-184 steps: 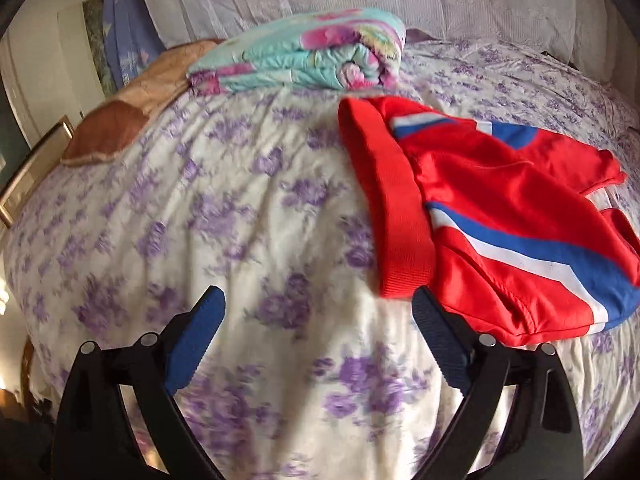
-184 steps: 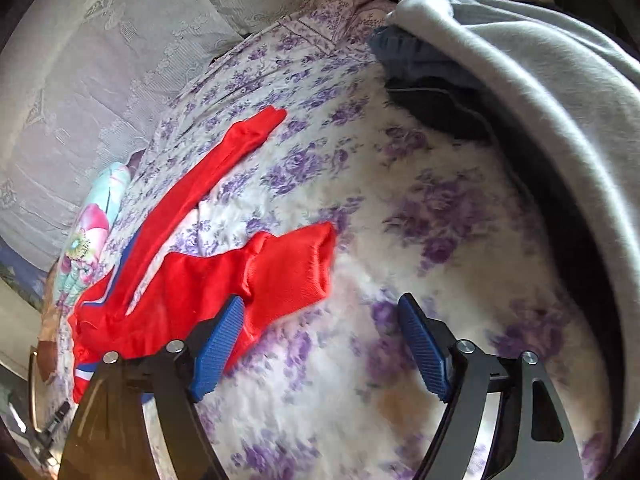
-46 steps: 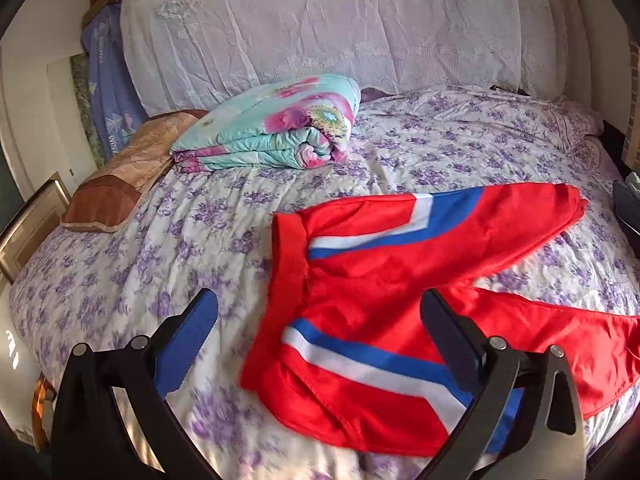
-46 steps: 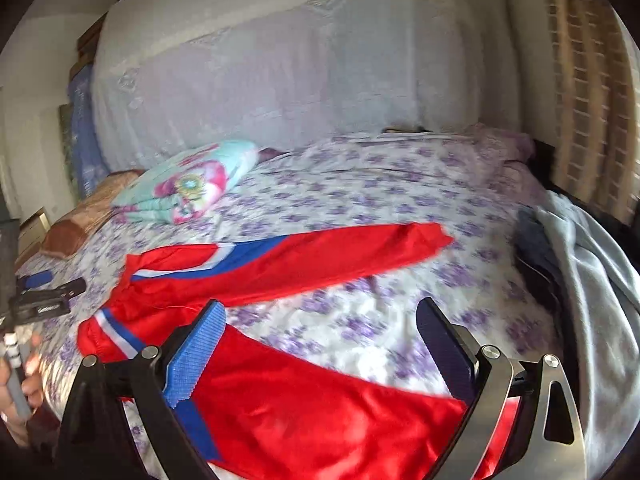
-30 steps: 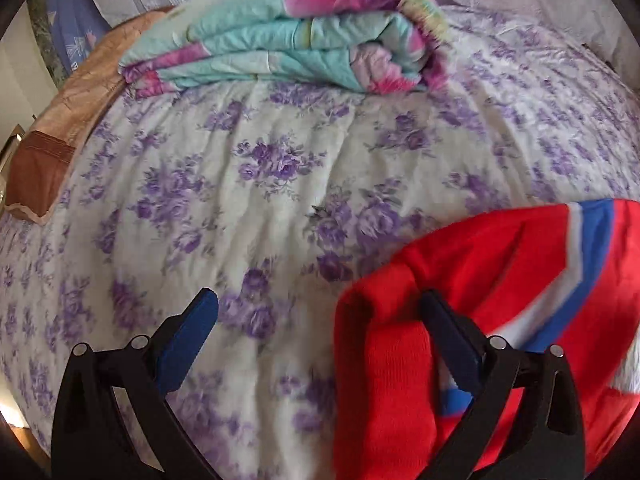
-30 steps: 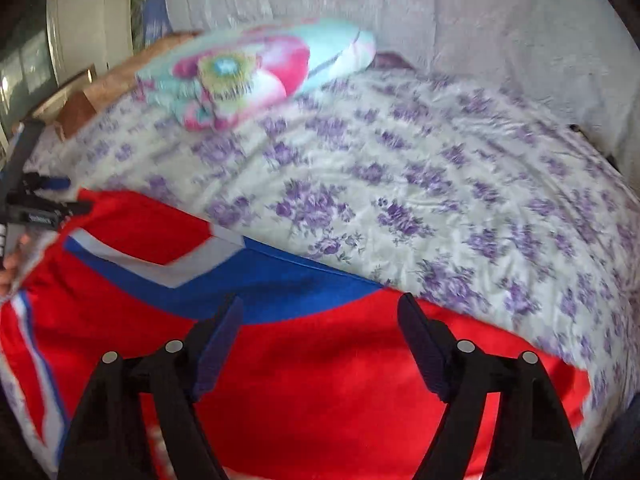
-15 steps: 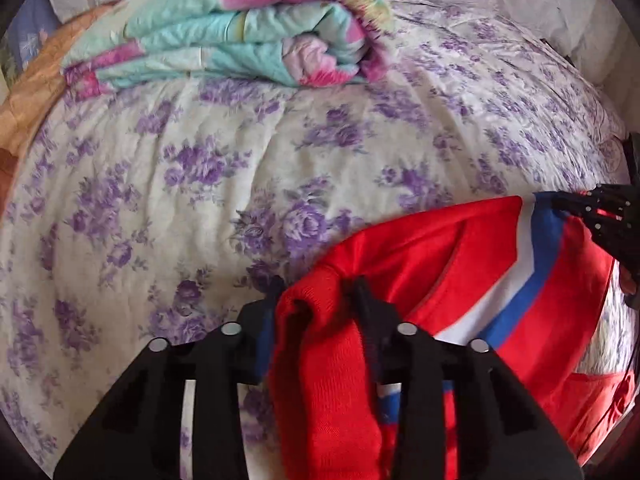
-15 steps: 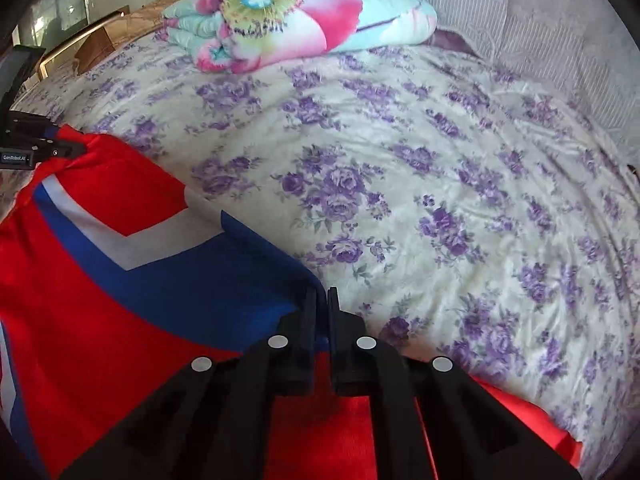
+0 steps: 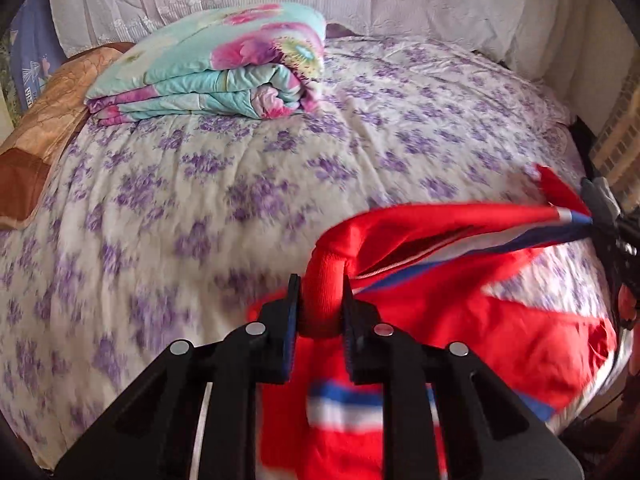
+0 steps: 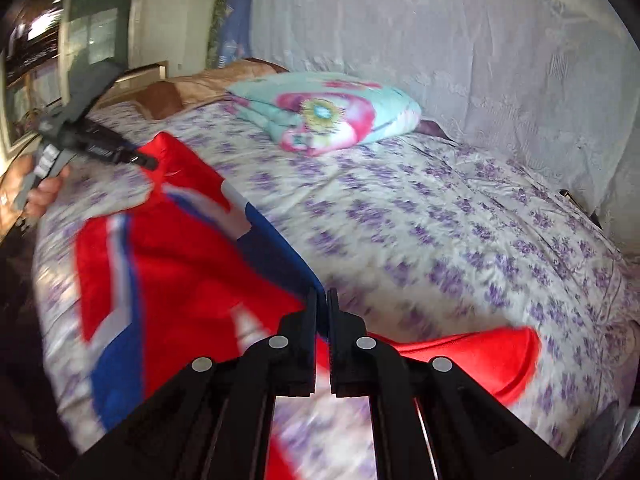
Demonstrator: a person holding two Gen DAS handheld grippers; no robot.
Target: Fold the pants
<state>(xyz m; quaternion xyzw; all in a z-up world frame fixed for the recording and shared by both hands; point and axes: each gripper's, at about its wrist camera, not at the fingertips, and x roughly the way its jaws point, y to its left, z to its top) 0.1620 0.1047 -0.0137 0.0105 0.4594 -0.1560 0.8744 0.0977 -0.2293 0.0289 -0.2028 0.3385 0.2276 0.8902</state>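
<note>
1. Lifted since the earlier frame, the red pants are now stretched above the floral bedsheet.
2. Its ribbed waistband is clamped by the left gripper.
3. A blue-striped edge is pinched by the right gripper.
4. Open sheet is seen toward the folded quilt.

Clearance on the bed: mostly open ahead of you.
You have bare flowered bedspread across the middle; the folded quilt blocks the head end, a brown pillow the far-left edge, and the lifted red pants hang low right.
</note>
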